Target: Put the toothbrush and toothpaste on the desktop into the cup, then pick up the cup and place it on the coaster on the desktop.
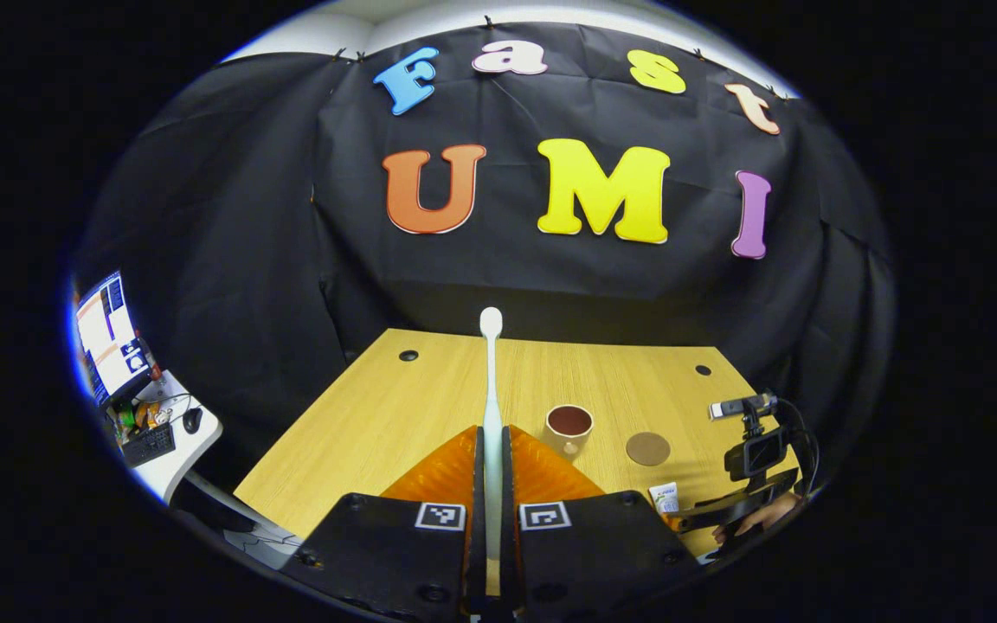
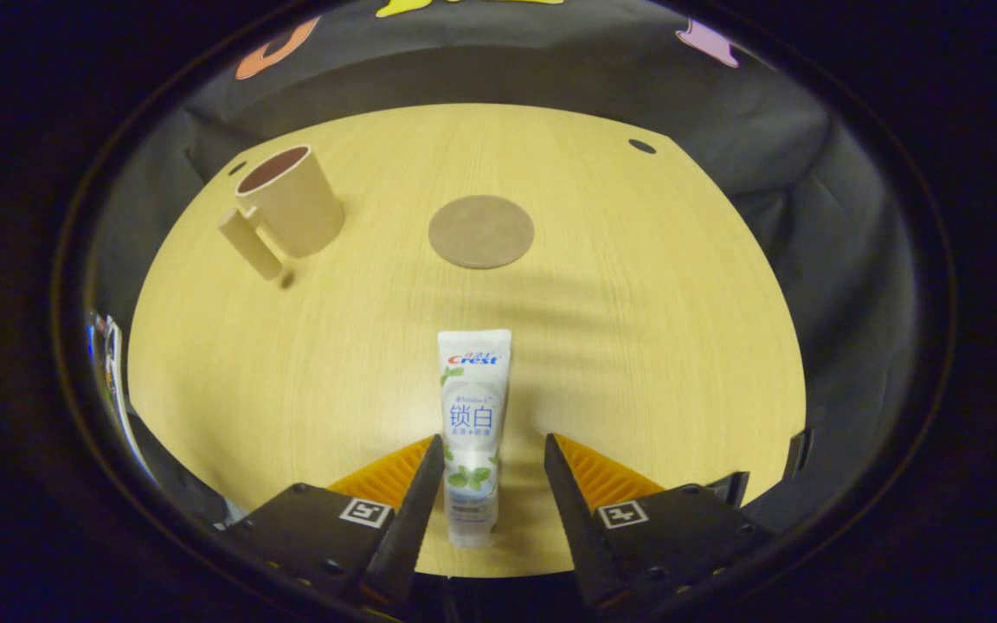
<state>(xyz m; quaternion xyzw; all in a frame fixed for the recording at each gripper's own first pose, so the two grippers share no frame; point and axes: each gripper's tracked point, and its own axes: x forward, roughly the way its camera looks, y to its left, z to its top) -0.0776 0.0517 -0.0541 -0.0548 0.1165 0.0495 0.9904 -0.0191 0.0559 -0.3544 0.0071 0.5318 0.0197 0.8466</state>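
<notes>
Toothbrush (image 1: 491, 381) clamped upright in the left hand-held gripper (image 1: 492, 519), above the table (image 1: 377, 415). Toothpaste (image 2: 472, 433) lies flat between the right hand-held gripper's (image 2: 490, 484) spread fingers, ungrasped. Cup (image 2: 286, 201) empty, beside the coaster (image 2: 481, 231); neither insertion nor placement is done.

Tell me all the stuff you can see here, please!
toothbrush: one, white, held upright in the left gripper
toothpaste: one, white tube, lying on the desk between the right gripper's fingers
cup: one, beige with a dark inside, standing on the desk left of the coaster
coaster: one, brown, round, flat on the desk
desk: one, light wood
monitor: one, lit, on a white side table at far left
left gripper: shut on the toothbrush
right gripper: open, around the toothpaste
</notes>
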